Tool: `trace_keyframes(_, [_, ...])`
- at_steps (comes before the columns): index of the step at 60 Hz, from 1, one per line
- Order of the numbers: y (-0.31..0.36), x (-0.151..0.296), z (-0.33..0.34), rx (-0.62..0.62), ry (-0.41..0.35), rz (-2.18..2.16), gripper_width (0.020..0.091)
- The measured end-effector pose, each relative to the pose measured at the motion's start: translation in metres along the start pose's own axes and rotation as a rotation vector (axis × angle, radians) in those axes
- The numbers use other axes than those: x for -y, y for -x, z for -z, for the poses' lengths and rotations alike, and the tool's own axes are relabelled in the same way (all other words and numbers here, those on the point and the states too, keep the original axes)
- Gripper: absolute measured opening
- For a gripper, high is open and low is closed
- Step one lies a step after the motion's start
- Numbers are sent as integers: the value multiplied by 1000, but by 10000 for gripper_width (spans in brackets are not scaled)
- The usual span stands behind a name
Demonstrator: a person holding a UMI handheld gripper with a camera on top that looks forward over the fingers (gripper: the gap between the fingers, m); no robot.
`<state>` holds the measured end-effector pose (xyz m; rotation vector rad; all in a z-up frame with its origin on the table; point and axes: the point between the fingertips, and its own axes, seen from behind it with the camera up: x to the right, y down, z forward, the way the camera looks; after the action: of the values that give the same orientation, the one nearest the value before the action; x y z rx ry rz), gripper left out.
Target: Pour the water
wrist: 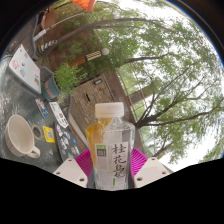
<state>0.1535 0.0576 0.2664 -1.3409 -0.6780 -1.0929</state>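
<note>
A clear plastic bottle (108, 145) with a white cap, yellowish drink and a white label with dark characters stands upright between the fingers of my gripper (109, 168). Both pink pads (78, 158) press against the bottle's sides, so the gripper is shut on it. The bottle is held lifted, well above the table. A white cup (23, 136) with a handle stands on the glass table (20, 100) to the left, lower than the bottle and apart from it.
On the table beyond the cup lie a white box (24, 68), a blue-and-white carton (50, 88) and small packets (57, 115). Wooden benches (100, 90), shrubs and tall trees (150, 50) fill the background outdoors.
</note>
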Motion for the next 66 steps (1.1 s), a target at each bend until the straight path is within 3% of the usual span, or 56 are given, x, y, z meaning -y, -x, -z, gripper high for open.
trace_keyframes(3, [11, -28, 11, -22, 45, -348, 470])
trace_keyframes(10, [33, -53, -1, 115, 113, -949, 468])
trace_keyframes(15, [71, -80, -8, 171, 163, -1141, 470])
trace_keyframes(34, [140, -104, -25, 254, 154, -1204, 470])
trace_keyframes(42, [156, -124, -29, 253, 200, -1151, 475])
trace_keyframes(45, [157, -123, -27, 250, 175, -1156, 476])
trace_keyframes(57, [160, -124, -25, 277, 192, -1155, 478])
trace_keyframes(61, [159, -124, -24, 280, 190, -1156, 576])
trace_keyframes(66, [162, -124, -22, 296, 207, -1160, 649])
